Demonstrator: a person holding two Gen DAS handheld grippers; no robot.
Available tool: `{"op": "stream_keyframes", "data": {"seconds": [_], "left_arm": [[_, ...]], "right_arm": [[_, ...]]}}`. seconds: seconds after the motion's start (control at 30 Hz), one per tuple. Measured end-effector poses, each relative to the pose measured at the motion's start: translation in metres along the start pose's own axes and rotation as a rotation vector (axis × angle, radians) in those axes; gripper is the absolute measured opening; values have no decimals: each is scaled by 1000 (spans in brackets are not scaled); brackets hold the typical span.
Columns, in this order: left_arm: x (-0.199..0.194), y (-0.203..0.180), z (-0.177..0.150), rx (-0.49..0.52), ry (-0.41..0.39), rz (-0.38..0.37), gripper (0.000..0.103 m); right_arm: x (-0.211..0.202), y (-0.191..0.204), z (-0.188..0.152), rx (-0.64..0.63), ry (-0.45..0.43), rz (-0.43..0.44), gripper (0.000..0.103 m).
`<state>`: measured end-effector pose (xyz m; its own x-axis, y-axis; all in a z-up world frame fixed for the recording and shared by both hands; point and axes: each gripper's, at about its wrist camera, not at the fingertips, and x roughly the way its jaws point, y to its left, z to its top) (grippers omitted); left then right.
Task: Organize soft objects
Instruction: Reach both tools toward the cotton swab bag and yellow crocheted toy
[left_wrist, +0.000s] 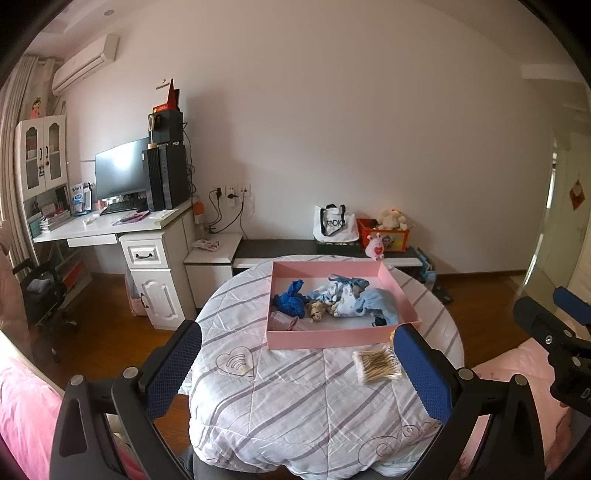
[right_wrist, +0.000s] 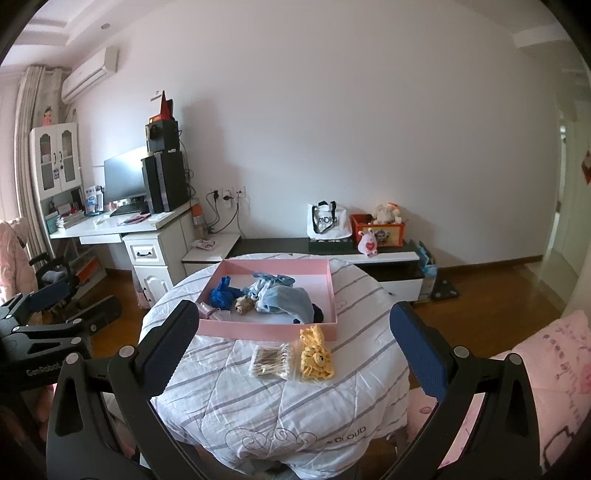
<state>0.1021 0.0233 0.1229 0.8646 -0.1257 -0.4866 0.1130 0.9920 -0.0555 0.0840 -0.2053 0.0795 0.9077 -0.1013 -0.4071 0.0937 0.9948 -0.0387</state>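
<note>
A pink tray (left_wrist: 332, 338) (right_wrist: 266, 330) sits on a round table covered by a striped quilt (left_wrist: 288, 398) (right_wrist: 258, 402). Inside it lie a dark blue cloth (left_wrist: 291, 299) (right_wrist: 221, 293), light blue baby clothes (left_wrist: 354, 299) (right_wrist: 280, 299) and a small tan plush (left_wrist: 317, 309) (right_wrist: 243, 304). In front of the tray lie a bag of cotton swabs (left_wrist: 376, 365) (right_wrist: 269, 362) and a yellow crocheted piece (right_wrist: 316, 356). My left gripper (left_wrist: 299, 365) and right gripper (right_wrist: 295, 343) are both open and empty, held above the table's near side.
A white desk with a monitor (left_wrist: 122, 170) stands at the left wall. A low bench holds a white bag (left_wrist: 334, 223) and a red toy box (left_wrist: 386, 234). A pink bed (right_wrist: 554, 369) lies to the right. The right gripper also shows in the left wrist view (left_wrist: 554, 325).
</note>
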Motion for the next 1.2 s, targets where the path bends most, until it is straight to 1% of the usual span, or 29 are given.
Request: {"op": "stream_keyframes", "data": {"seconds": [0.2,0.67,0.97,1.2], "left_arm": [[-3,1,2,-6,5,6,103],[19,0,6,-15,40,14,103],[44,-3,4,-8,84,12,103],[86,-8,2,4,160,9,103]], "right_arm": [[0,-1,0,6,-4,0,103],[4,-2,-4,5,8,-1,103],[30,-11,-10,30,71,-20,103],[66,-24,-22,58,158,-53,103]]}}
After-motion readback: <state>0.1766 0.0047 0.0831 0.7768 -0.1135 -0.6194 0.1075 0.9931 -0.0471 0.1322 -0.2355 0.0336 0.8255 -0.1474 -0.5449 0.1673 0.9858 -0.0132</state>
